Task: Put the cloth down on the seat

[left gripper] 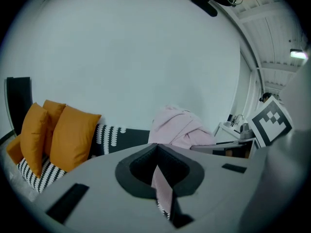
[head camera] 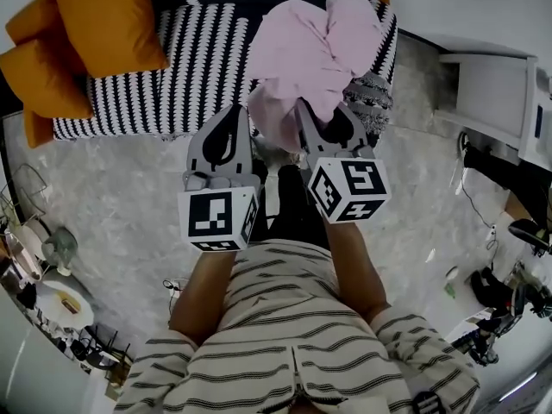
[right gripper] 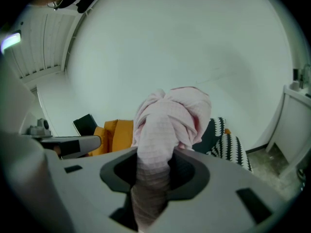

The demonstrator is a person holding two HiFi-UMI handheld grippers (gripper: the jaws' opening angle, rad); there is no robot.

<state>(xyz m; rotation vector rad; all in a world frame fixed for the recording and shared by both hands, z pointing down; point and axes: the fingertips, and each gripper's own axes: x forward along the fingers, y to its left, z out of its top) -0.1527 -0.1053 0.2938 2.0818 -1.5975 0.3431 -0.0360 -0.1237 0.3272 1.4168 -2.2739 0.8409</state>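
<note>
Grey marbled floor (head camera: 112, 197), plain white wall (left gripper: 121, 57); orange cushions (head camera: 95, 24) on the striped seat (head camera: 198, 67), white cabinet (head camera: 492, 93) near it.

Light is even and soft in all three views, nothing dim, the white wall (left gripper: 136, 57) plain and bright. A ceiling lamp (right gripper: 10, 40) glares at the upper left of my right gripper view; a bright patch burns white at the right edge of my left gripper view. Both gripper views are round fisheye pictures with black corners and bowed lines. The cloth (right gripper: 165, 125) turns blurred and shadowed down between my jaws; the head view is sharp, bending only at its edges
</note>
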